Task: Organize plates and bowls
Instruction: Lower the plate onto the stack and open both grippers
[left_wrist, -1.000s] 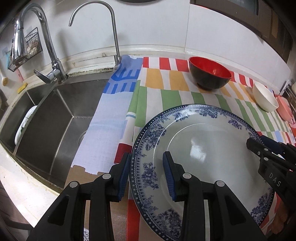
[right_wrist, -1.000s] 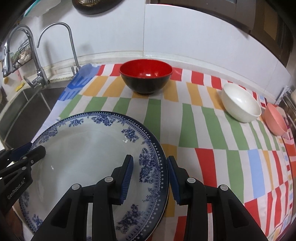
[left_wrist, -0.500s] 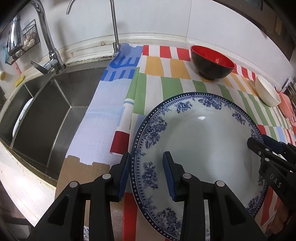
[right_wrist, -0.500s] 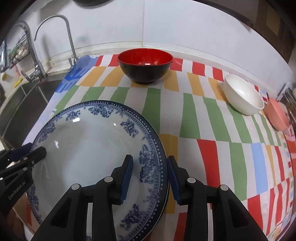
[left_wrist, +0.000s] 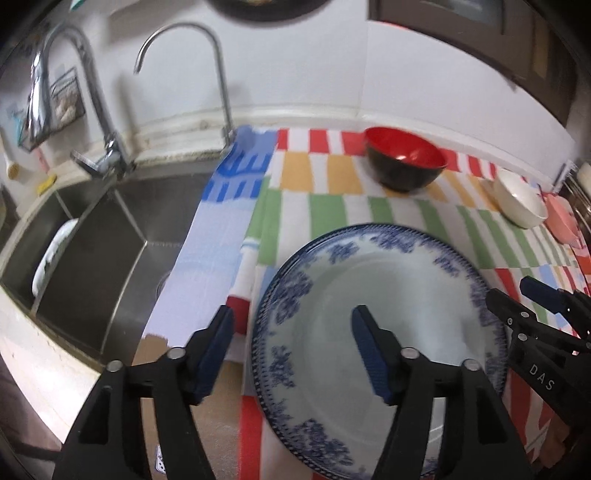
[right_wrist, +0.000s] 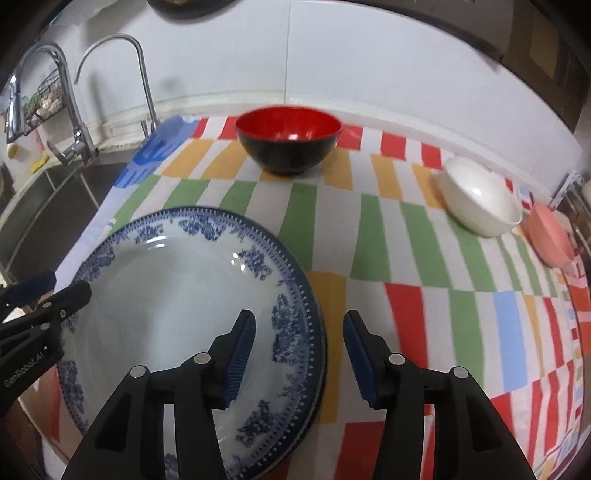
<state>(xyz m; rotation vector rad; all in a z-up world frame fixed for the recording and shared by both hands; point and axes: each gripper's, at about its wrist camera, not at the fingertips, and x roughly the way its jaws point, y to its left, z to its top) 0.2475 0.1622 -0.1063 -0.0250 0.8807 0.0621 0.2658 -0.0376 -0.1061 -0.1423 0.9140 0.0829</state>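
A large blue-and-white floral plate (left_wrist: 388, 306) (right_wrist: 166, 302) lies on the striped cloth (right_wrist: 406, 258); a second dark rim shows just under its right edge. My left gripper (left_wrist: 291, 321) straddles the plate's left rim, its jaws opening, and the pads are clear of the rim. Across the right rim stands my right gripper (right_wrist: 299, 321), jaws also opening and pads off the plate. Each gripper shows in the other's view: the right gripper (left_wrist: 508, 291) and the left gripper (right_wrist: 66, 284). A red-and-black bowl (right_wrist: 288, 140), a white bowl (right_wrist: 480, 201) and a pink bowl (right_wrist: 550, 236) stand behind.
A steel sink (left_wrist: 110, 240) lies left of the cloth, with two faucets (left_wrist: 218, 74) behind it and a white dish (left_wrist: 51, 258) in its far compartment. The white wall (right_wrist: 369, 55) bounds the counter at the back. The counter's front edge (left_wrist: 37, 350) runs at lower left.
Both grippers' jaws have spread apart from the plate's rim, which they gripped before. The plate now rests on the cloth, and the left view has pulled back slightly.
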